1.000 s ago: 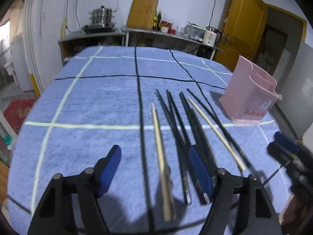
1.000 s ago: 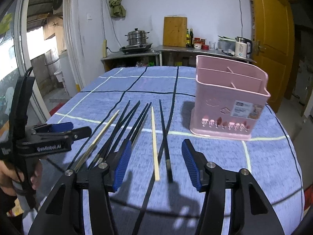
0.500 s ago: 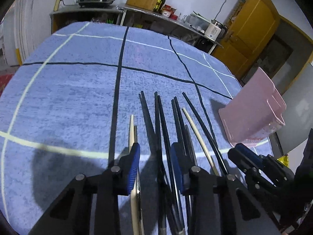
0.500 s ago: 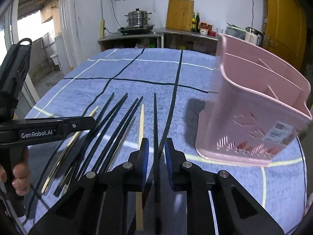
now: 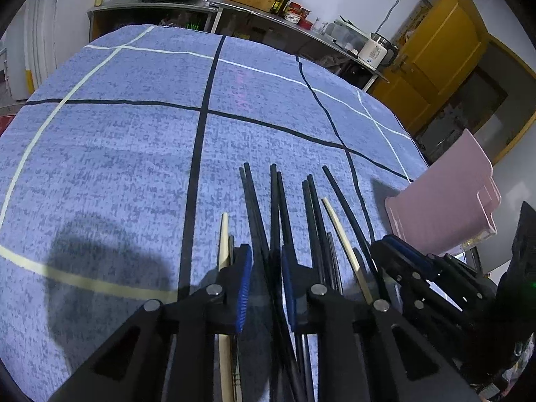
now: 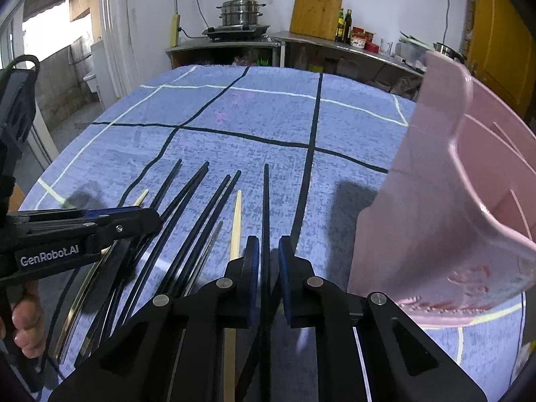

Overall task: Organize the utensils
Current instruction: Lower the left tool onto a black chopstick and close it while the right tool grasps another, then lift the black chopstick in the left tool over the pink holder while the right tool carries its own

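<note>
Several black chopsticks [image 5: 281, 201] and two pale wooden ones [image 5: 222, 238] lie side by side on the blue checked tablecloth [image 5: 134, 154]. My left gripper [image 5: 266, 258] is low over them, its blue pads narrowed around a pair of black chopsticks, a gap still showing. My right gripper [image 6: 268, 251] is narrowed around one black chopstick [image 6: 266, 197], the rightmost of the row. A wooden chopstick [image 6: 237, 217] lies just left of it. The pink utensil holder [image 6: 469, 184] stands close at the right; it also shows in the left wrist view [image 5: 445, 207].
The left gripper's body [image 6: 77, 231] crosses the chopstick row in the right wrist view. The right gripper's body [image 5: 435, 274] shows at the lower right of the left wrist view. A counter with a steel pot [image 6: 239, 11] and a cutting board [image 6: 316, 10] is behind the table.
Both grippers have dropped toward the chopsticks and closed from wide open to a narrow gap. The pink holder looms nearer in the right wrist view.
</note>
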`<state>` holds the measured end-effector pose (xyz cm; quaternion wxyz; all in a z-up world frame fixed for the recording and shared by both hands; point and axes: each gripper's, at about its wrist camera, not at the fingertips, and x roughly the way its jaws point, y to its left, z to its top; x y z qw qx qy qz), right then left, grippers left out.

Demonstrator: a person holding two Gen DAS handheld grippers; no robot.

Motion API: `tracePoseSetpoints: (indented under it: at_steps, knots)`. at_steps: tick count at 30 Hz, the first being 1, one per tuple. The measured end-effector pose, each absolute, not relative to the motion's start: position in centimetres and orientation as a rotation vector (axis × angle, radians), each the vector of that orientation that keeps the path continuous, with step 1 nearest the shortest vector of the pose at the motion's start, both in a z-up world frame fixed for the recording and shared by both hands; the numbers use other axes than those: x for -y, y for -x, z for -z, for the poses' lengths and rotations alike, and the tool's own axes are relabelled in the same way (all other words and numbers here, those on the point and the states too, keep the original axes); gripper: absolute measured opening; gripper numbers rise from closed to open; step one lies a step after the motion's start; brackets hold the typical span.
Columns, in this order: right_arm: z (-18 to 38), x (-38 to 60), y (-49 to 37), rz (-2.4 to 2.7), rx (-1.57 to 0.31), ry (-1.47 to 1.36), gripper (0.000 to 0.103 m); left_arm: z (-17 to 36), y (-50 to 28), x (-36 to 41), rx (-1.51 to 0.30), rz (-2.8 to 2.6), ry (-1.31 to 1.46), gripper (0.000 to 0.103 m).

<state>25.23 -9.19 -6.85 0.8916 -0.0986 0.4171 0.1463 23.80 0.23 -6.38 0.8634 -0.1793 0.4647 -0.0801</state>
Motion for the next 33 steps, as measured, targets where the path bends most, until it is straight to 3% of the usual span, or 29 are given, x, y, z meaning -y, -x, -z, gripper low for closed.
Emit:
tracePoseSetpoints:
  at_steps: [13, 20, 33]
  knots:
    - [7.8, 8.1, -27.5, -0.297, -0.924, 0.223, 0.012, 6.5, -26.3, -0.8, -1.011, 0.137, 0.382, 0.009]
    - [7.4, 7.9, -27.4, -0.32, -0.928, 0.205, 0.005, 6.3, -26.4, -0.6, -1.01, 0.136, 0.384, 0.006]
    - [0.2, 9.6, -23.0, -0.349, -0.778, 0.119, 0.006, -0.7, -22.4, -1.1, -0.875, 0.2, 0.367, 0.006]
